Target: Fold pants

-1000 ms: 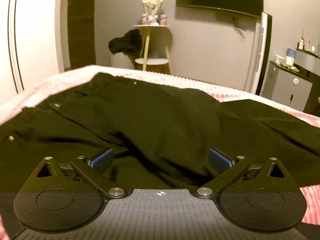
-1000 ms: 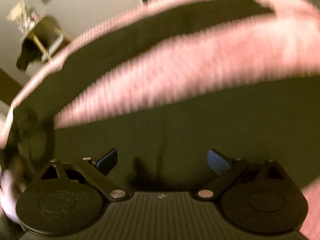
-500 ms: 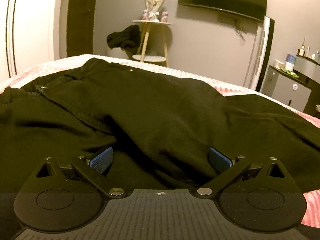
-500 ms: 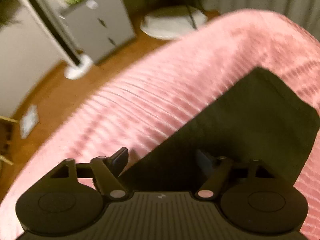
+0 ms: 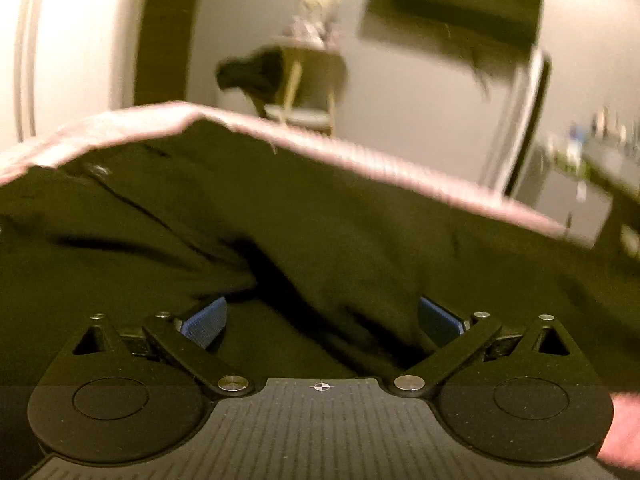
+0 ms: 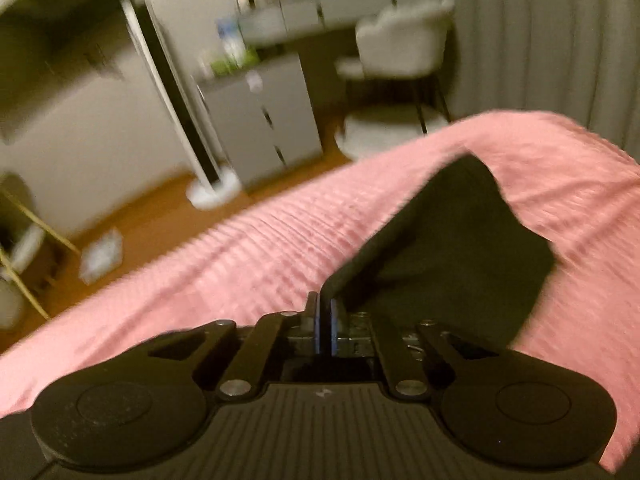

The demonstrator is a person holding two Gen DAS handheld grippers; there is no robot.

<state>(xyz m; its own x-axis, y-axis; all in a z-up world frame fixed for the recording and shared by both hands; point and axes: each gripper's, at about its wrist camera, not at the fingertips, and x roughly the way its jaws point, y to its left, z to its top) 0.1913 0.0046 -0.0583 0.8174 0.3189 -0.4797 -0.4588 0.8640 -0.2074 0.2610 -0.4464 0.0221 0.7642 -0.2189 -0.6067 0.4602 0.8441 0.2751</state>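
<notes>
Black pants (image 5: 320,216) lie spread over a pink ribbed bedspread (image 5: 400,168). In the left wrist view my left gripper (image 5: 320,320) is open, its blue pads wide apart, low over a crumpled fold near the crotch. The waistband with a button sits at the far left. In the right wrist view my right gripper (image 6: 325,320) is shut on the edge of a pant leg end (image 6: 460,240), which is lifted off the bedspread (image 6: 240,264). Both views are blurred.
Beyond the bed stand a grey cabinet (image 6: 264,120), a white chair (image 6: 400,52), a tall white fan (image 6: 180,112) and a wooden side table with dark clothing (image 5: 256,72). A dark screen (image 5: 452,4) hangs on the wall. Wooden floor lies past the bed edge.
My right gripper has closed on the pant leg edge and raised it. The left gripper stays open and has shifted a little over the pants.
</notes>
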